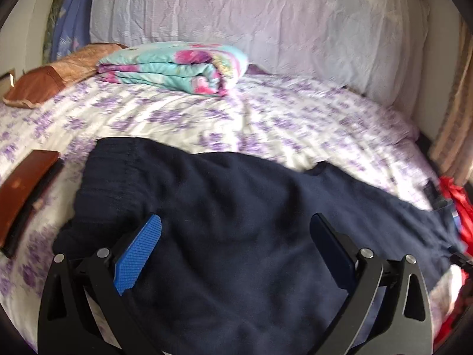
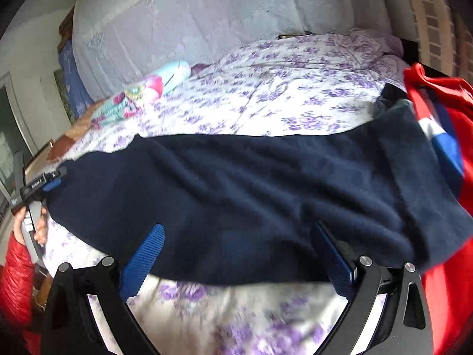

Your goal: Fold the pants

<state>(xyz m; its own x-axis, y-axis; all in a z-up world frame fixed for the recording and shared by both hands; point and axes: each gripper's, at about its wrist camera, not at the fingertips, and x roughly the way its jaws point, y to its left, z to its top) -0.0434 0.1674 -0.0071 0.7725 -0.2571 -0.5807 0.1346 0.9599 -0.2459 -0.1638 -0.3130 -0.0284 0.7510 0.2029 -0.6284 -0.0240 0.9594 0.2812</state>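
— Pants (image 1: 236, 222) are lying flat across the near part of the bed (image 1: 207, 112), dark navy, filling the lower middle of the left wrist view. What looks like the gathered waistband sits at the centre left of that frame; the rest runs off toward the right edge.

— Folded yet?

— Hard to say for sure. They look like one long band, so I'd guess the legs are already laid one over the other and the lengthwise fold is the step in hand. That's a guess from how they lie.

— And the grippers?

— Both hover over the cloth with nothing in them. The left gripper (image 1: 236, 236) has its fingers spread wide, the blue pad (image 1: 139, 254) at lower left, over the waist end. The right gripper (image 2: 236, 245) is just as wide open, at the near edge of the pants (image 2: 251, 192) at the bottom middle of its own view. You can also spot the left gripper (image 2: 44, 183) at the far left of that frame, in the person's hand with a red sleeve.

— So what next?

— I'd think each one has to come down on an end or near edge, close on the layers, and carry one end over to the other. Thick fleecy cloth, by the look, so a shallow pinch might catch only the top layer.

— Anything in the way?

— A red garment (image 2: 443, 94) at the right edge touches the leg end. A flowered folded blanket (image 1: 177, 68) sits well apart, upper middle, and a brown case (image 1: 26, 189) lies at the left, near the waist.
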